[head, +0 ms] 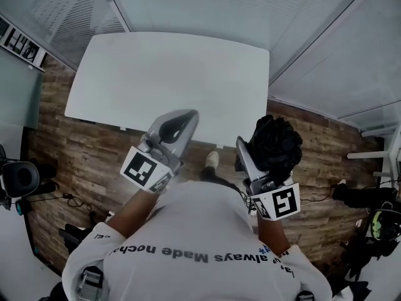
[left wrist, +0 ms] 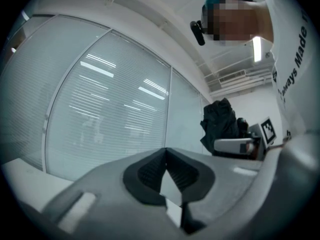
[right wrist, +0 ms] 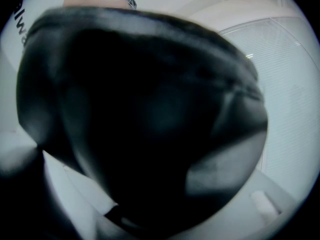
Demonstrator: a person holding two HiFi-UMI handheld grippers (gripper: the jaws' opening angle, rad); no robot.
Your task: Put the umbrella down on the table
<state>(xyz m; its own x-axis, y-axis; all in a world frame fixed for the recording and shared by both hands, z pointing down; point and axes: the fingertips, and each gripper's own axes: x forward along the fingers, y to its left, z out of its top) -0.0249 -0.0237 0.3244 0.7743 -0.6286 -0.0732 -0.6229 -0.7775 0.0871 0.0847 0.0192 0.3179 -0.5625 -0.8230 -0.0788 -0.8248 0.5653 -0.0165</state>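
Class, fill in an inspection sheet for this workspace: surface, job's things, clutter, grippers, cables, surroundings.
Surface: white table, nothing on it.
Job's things: black umbrella, folded, not yet on the table.
Clutter: dark gear on the floor.
Grippers: left gripper shut, empty; right gripper shut on the umbrella.
Cables: thin cable on wood floor.
Surroundings: glass walls with blinds.

Dark print on the white shirt (head: 188, 265) reads "always Made", upside down at 6 o'clock in the head view; the letters beside it are unclear. A letterless square coded marker (head: 141, 169) sits on the left gripper (head: 183, 119), a second marker (head: 283, 203) on the right gripper (head: 249, 150).
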